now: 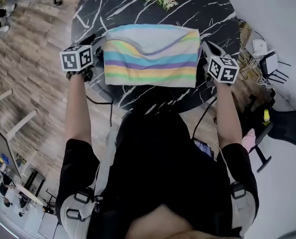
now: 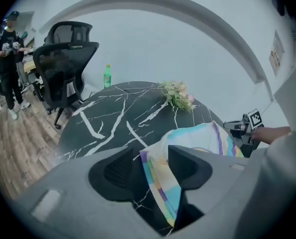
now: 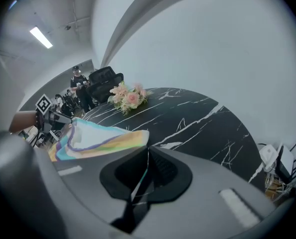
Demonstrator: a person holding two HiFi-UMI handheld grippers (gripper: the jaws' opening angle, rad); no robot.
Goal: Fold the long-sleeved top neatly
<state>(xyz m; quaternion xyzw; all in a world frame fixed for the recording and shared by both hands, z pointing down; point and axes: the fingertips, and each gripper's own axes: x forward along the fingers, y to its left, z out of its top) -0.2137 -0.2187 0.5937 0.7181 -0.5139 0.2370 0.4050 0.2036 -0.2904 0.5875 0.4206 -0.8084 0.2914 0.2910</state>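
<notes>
The striped long-sleeved top lay folded into a rectangle in the middle of the black marble counter, long edges running left to right. A gripper sat at each short end, probably so both sides could be squared up or lifted together for another fold. The left gripper had its fingers apart, with the top's left edge loose between them and not pinched. The right gripper was clenched on a thin edge of the top's right end.
</notes>
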